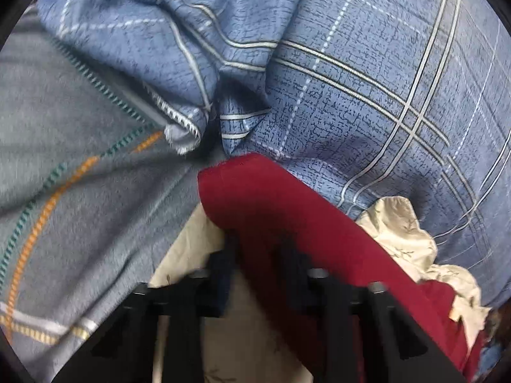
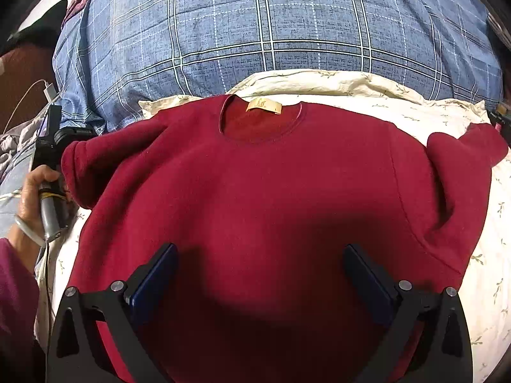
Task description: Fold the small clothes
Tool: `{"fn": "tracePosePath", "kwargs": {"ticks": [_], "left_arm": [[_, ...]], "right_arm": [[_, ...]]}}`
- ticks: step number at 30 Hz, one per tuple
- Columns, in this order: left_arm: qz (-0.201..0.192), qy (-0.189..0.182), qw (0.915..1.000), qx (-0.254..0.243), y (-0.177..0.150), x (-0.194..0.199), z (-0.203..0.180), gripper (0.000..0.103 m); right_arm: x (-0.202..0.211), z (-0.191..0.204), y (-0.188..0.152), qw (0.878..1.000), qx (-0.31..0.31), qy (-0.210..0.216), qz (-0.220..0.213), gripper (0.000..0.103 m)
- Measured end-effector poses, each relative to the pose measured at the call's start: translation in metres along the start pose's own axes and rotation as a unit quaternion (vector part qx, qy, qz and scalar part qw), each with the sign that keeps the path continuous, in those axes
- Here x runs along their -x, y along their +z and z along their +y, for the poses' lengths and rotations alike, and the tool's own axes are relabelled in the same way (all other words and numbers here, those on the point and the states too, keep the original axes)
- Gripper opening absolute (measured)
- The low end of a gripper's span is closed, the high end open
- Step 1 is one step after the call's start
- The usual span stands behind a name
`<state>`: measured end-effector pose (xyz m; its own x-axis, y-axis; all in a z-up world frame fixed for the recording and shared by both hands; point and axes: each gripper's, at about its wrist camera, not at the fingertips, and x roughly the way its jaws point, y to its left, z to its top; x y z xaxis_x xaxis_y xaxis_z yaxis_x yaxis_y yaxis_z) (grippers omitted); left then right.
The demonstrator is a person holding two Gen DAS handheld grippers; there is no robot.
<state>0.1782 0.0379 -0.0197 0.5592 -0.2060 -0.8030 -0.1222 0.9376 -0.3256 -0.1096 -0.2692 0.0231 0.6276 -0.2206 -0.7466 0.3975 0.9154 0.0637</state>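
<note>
A dark red sweater (image 2: 255, 191) lies spread flat, front up, on a cream floral sheet (image 2: 351, 89), neck and tan label (image 2: 263, 106) at the far side. My right gripper (image 2: 260, 265) is open and empty, hovering over the sweater's lower body. My left gripper (image 1: 258, 249) is shut on the sweater's left sleeve cuff (image 1: 255, 198). The same gripper shows in the right wrist view (image 2: 52, 146) at the left sleeve end, held by a hand. The right sleeve (image 2: 463, 166) is bunched at the right.
A blue plaid quilt (image 2: 271, 25) is piled behind the sweater and fills the left wrist view (image 1: 367, 95). A grey cloth with orange and green stitching (image 1: 64, 175) lies at the left. A white charging cable (image 2: 35, 92) lies at far left.
</note>
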Motion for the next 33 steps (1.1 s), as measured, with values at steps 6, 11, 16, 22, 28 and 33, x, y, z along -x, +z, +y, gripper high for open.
{"fn": "tracePosePath", "kwargs": {"ticks": [6,11,16,22,28,33], "left_arm": [[-0.045,-0.011,0.9988,-0.015,0.01,0.051,-0.003,0.005],[-0.126,0.003,0.9918,-0.024,0.035,0.133,0.008,0.005],[-0.193,-0.011,0.9799,-0.048,0.043,0.206,-0.01,0.004],[-0.193,-0.116,0.9651,-0.134,-0.009,0.264,-0.089,0.002],[-0.135,-0.212,0.9402,-0.23,-0.103,0.271,-0.184,0.002],[-0.044,-0.225,0.9399,-0.253,-0.163,0.214,-0.218,0.002]], "right_arm": [[0.0,-0.001,0.0,1.0,-0.001,0.003,0.0,0.103],[0.006,-0.004,-0.002,1.0,-0.015,0.015,-0.002,0.103],[0.014,-0.011,-0.002,0.999,-0.032,0.033,-0.004,0.103],[0.035,-0.046,0.007,0.996,-0.077,0.029,-0.026,0.103],[0.063,-0.099,0.015,0.99,-0.129,0.011,-0.058,0.103],[0.072,-0.118,0.012,0.987,-0.147,0.019,-0.056,0.103]]}}
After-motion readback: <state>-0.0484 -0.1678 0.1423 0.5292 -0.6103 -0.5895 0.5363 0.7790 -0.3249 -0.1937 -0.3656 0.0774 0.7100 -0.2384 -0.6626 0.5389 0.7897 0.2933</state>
